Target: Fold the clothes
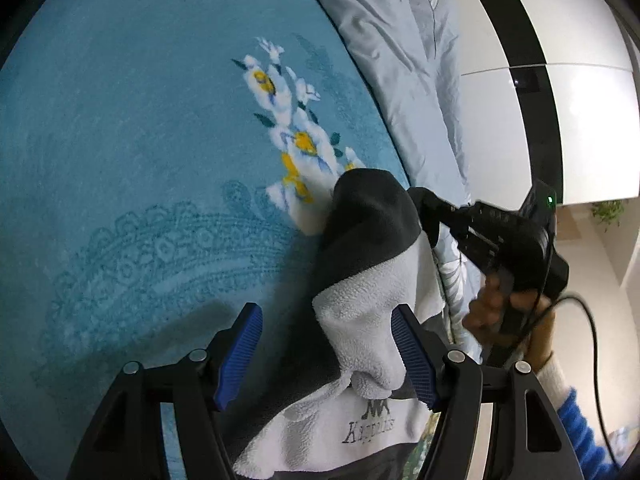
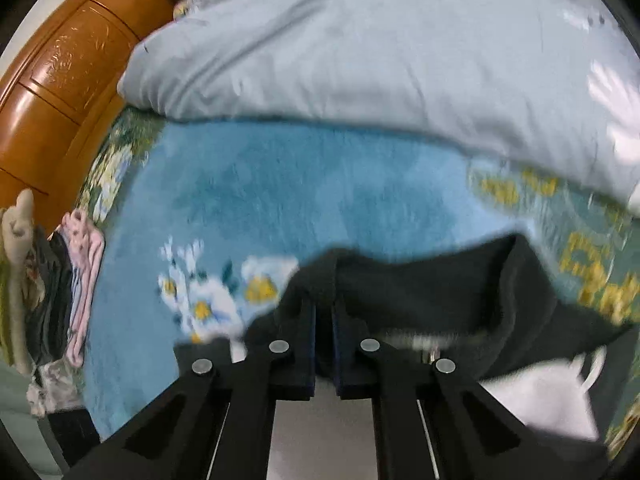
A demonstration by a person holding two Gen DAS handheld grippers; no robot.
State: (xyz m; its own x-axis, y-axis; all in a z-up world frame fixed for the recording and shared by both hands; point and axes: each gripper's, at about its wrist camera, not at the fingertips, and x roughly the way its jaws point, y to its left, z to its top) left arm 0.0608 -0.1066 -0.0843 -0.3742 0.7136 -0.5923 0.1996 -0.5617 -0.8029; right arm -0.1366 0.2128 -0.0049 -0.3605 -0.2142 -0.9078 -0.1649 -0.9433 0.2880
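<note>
Above a blue blanket (image 1: 140, 160), the right gripper (image 2: 324, 312) pinches a black-and-white fleece (image 1: 368, 224) aloft; the left gripper (image 1: 326, 354) gapes wide around its hanging part. Best keep the cloth taut and edges aligned.

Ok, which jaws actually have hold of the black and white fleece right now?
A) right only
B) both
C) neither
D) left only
A: the right gripper is shut on the fleece's black edge, while the left gripper stands open, its jaws wide apart with the white part hanging between them unclamped.
</note>
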